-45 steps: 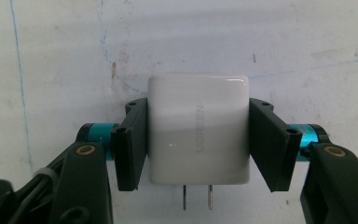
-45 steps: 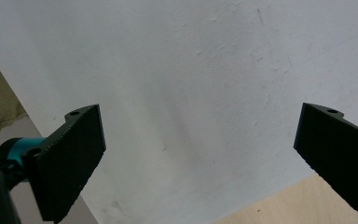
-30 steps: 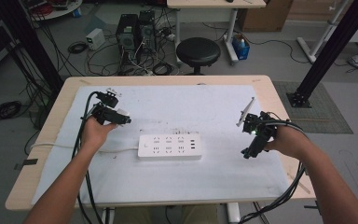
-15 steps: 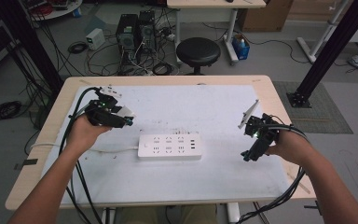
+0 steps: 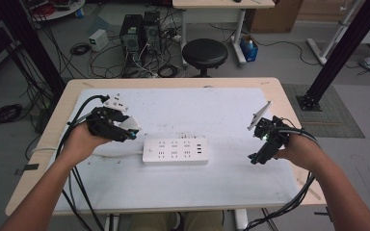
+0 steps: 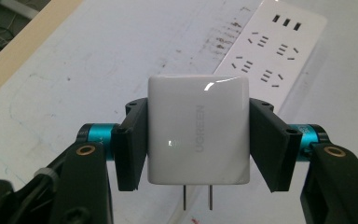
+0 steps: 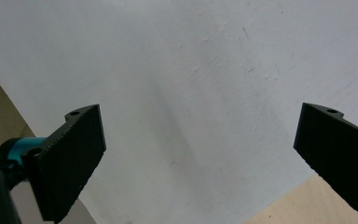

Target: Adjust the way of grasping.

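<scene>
a white charger cube (image 6: 198, 133) with two prongs pointing down sits clamped in the left hand-held gripper (image 6: 198, 140); beyond it lies a flat white power strip (image 6: 271, 46).

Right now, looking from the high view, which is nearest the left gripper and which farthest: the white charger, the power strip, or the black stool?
1. Charger: clamped in the left gripper's jaws.
2. Power strip: table middle, to its right.
3. Stool: on the floor beyond the table.

White charger (image 6: 198, 135) between black fingers (image 6: 131, 143)
</scene>
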Motion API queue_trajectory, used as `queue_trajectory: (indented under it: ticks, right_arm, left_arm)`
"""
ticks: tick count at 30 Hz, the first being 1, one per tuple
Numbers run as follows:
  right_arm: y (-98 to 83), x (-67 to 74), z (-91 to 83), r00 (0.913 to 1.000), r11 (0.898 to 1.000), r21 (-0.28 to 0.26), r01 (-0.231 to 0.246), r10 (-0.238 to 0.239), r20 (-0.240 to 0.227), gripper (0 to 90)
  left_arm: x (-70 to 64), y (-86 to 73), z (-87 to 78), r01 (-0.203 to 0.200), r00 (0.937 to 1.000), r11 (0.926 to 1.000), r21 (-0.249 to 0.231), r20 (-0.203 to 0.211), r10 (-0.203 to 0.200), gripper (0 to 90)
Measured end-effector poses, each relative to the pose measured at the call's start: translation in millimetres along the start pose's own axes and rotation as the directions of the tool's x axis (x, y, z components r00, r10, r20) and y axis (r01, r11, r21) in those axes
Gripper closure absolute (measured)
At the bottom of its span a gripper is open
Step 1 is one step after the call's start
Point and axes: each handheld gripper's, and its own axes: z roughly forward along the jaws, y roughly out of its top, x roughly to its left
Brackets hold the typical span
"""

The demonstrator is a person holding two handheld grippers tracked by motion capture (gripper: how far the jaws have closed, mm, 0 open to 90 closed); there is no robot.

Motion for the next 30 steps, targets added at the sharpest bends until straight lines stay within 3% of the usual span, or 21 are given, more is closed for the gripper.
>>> queue_trajectory:
  ticks: [5,7,10,12,15,17,21,26,28,30]
  right_arm:
    - [-1.7,-0.5,-4.1,0.9994,0.999,-0.043,-0.034,0.034,-0.002,1.4]
    - [0.1,4.4,-6.8,0.997,0.996,-0.054,-0.077,0.076,-0.015,1.4]
    - [4.1,10.6,-10.0,0.9937,0.992,-0.05,-0.112,0.112,0.001,1.4]
    - [6.9,12.6,-12.3,0.9903,0.989,-0.05,-0.138,0.139,0.004,1.4]
    - [10.6,15.2,-17.0,0.9835,0.979,-0.094,-0.181,0.18,-0.017,1.4]
    - [13.9,17.1,-20.2,0.9776,0.97,-0.125,-0.21,0.207,-0.035,1.5]
    - [21.8,23.5,-26.1,0.9616,0.937,-0.218,-0.272,0.255,-0.102,1.6]
    - [30.5,29.4,-28.7,0.9373,0.898,-0.289,-0.332,0.28,-0.208,1.6]
    - [33.1,31.7,-28.7,0.9241,0.881,-0.308,-0.36,0.292,-0.247,1.6]
    - [35.3,33.5,-26.6,0.9019,0.861,-0.319,-0.396,0.3,-0.311,1.6]
  left_arm:
    - [-5.1,3.4,-1.1,-0.04,0.999,0.9992,-0.011,0.022,0.04,42.4]
    - [-9.2,5.8,-0.4,-0.062,0.9974,0.9979,-0.021,0.034,0.063,42.4]
    - [-12.6,6.7,-0.6,-0.082,0.9955,0.9961,-0.032,0.046,0.083,42.4]
    - [-15.5,7.2,-0.7,-0.095,0.9937,0.9946,-0.042,0.057,0.097,42.4]
    - [-21.8,8.5,-0.5,-0.115,0.9903,0.991,-0.068,0.07,0.12,42.4]
    - [-26.2,10.3,-1.2,-0.137,0.9867,0.9876,-0.075,0.077,0.143,42.4]
    - [-34.5,12.6,2.0,-0.168,0.98,0.9815,-0.092,0.092,0.176,42.4]
    - [-45.5,16.3,8.9,-0.209,0.968,0.9728,-0.101,0.12,0.22,42.4]
    - [-50.6,18.7,11.8,-0.232,0.9592,0.9666,-0.109,0.139,0.246,42.4]
    - [-56.2,21.4,15.1,-0.247,0.9525,0.961,-0.125,0.152,0.264,42.4]
